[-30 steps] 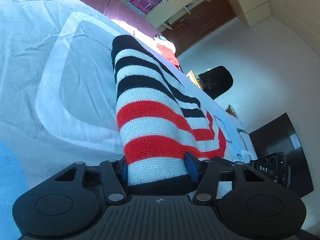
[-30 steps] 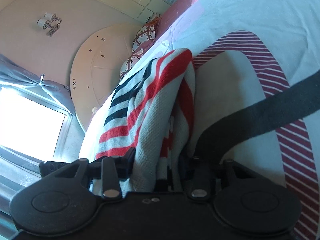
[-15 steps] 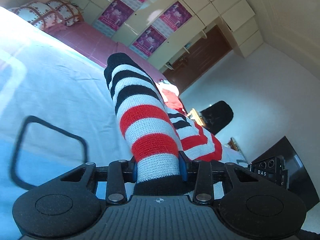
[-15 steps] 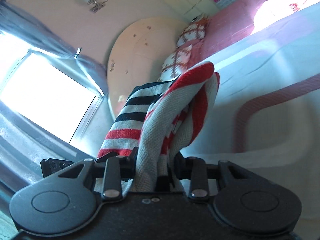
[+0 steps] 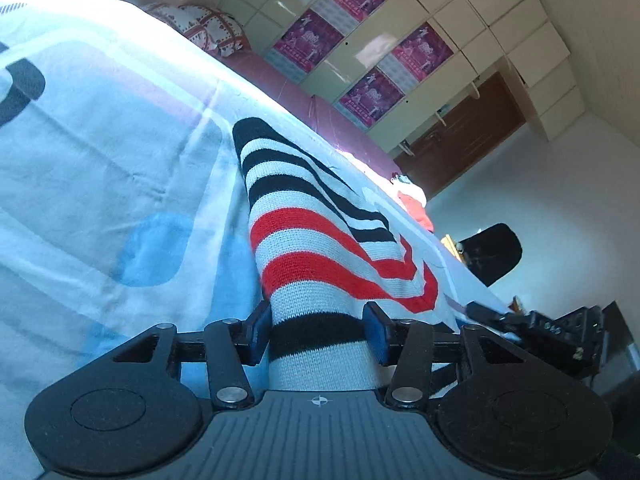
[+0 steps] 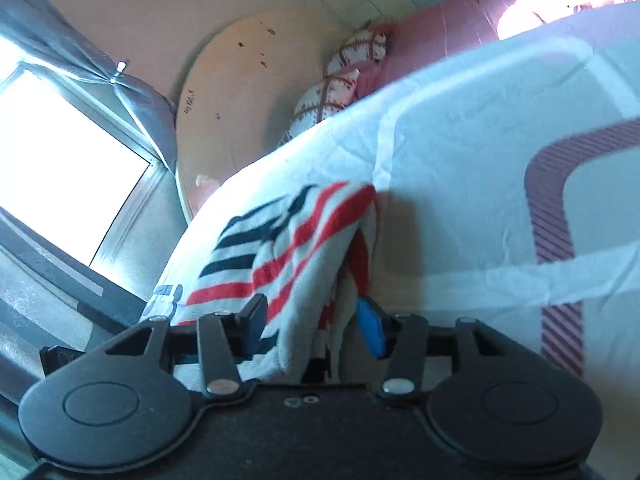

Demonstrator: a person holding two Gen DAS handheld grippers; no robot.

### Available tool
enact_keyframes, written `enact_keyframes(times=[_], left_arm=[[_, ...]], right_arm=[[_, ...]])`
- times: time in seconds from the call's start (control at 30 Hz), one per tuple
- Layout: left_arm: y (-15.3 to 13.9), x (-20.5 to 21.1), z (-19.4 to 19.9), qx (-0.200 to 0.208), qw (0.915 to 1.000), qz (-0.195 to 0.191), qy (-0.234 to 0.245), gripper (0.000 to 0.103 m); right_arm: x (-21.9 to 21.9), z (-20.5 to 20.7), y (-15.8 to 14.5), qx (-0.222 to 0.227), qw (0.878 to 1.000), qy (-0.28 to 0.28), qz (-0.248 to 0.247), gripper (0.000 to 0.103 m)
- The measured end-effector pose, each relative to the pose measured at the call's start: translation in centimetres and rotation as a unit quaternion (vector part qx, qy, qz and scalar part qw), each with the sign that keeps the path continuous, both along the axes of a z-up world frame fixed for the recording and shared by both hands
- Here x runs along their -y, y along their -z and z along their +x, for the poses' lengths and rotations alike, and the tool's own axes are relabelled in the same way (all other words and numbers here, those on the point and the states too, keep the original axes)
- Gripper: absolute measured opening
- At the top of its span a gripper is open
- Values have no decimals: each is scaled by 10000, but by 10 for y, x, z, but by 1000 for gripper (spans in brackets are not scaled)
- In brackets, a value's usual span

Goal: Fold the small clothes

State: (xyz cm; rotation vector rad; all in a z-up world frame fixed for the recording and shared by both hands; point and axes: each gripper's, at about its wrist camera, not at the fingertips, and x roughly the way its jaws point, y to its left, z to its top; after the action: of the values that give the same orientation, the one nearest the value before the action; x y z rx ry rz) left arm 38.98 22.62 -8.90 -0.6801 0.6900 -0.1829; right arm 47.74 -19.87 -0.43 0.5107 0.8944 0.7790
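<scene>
**Sweater back down on bed, both tongs loosened**

Change since half a second ago: the sweater [image 5: 320, 240] hung lifted above the bed [image 5: 100, 160] with the wardrobe behind it; now it lies draped on the sheet. Both pairs of jaws have just been opening, with knit between them.

My left tongs [image 5: 318, 334]: partly open. The striped edge runs between the pads [image 5: 256, 330], which sit at the cloth's sides at the black band; whether they press I cannot tell. The other tongs show at the far right of this view.

My right tongs [image 6: 316, 324]: partly open. The bunched sweater [image 6: 288, 248] lies against the left pad; the blue right pad [image 6: 370, 330] stands clear of the cloth, so no grip here.

Sweater's long axis, left view: runs from the tongs away and up-left across the sheet, the black cuff at the far end. Stripes cross that axis. Right view: a folded heap, blurred.
</scene>
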Motion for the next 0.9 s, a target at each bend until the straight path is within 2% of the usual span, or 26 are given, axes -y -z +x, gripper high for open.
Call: enact_keyframes(times=[0.03,0.07,0.1,0.17,0.2,0.23,0.27,0.3,0.4,0.43,0.5,0.57,0.6,0.67,0.73,0.77,0.8,0.83,0.87,0.9], left_arm=[[-4,-5,-9,51,10000,62,-38,48],[-6,-4,-16,115,9998,94,-93,48],[-8,-4,-21,162,9997,92,-149,48],[-12,-3,-32,188,9993,132,-312,48],[-13,-1,-37,177,9992,195,-316,48],[-13,3,-39,121,9989,314,-333,48],[-12,6,-43,62,9985,449,-302,48],[-14,11,-49,59,9978,592,-307,48],[-13,22,-59,-105,9953,931,-256,48],[-8,25,-59,-162,9947,983,-248,49],[0,24,-61,-189,9946,934,-407,61],[0,21,-63,-204,9947,884,-483,61],[-5,23,-67,-171,9937,980,-507,61],[-13,30,-78,-73,9928,1146,-343,61],[-10,37,-83,-273,9895,1409,-194,61],[-6,39,-86,-350,9882,1480,-190,63],[-5,40,-89,-357,9887,1432,-280,63],[-8,40,-93,-362,9889,1403,-332,63],[-15,43,-98,-314,9883,1453,-353,64],[-21,46,-104,-241,9869,1548,-374,71]], right_arm=[[4,-6,-13,207,9997,-63,56,38],[3,-13,-27,472,9987,-178,86,30],[-12,-21,-45,764,9956,-540,22,23],[-20,-26,-48,843,9937,-740,-86,15],[-37,-34,-46,967,9891,-1024,-424,15],[-37,-34,-46,967,9891,-1024,-424,15],[-38,-40,-39,945,9877,-1068,-646,14],[-39,-50,-23,845,9868,-1043,-908,10],[-39,-56,-11,776,9853,-911,-1222,0],[-42,-57,-4,729,9856,-856,-1265,0],[-48,-65,-1,773,9865,-670,-1282,0],[-50,-71,-11,829,9870,-528,-1271,2],[-49,-77,-18,929,9868,-483,-1235,8],[-49,-82,-22,1003,9857,-467,-1271,14],[-59,-81,-15,945,9806,-497,-1644,11],[-67,-81,-4,767,9767,-524,-1936,6],[-67,-81,-4,767,9767,-524,-1936,7],[-67,-85,-8,774,9771,-434,-1932,10],[-66,-90,-16,808,9777,-344,-1908,22],[-63,-96,-24,901,9786,-273,-1832,32]])
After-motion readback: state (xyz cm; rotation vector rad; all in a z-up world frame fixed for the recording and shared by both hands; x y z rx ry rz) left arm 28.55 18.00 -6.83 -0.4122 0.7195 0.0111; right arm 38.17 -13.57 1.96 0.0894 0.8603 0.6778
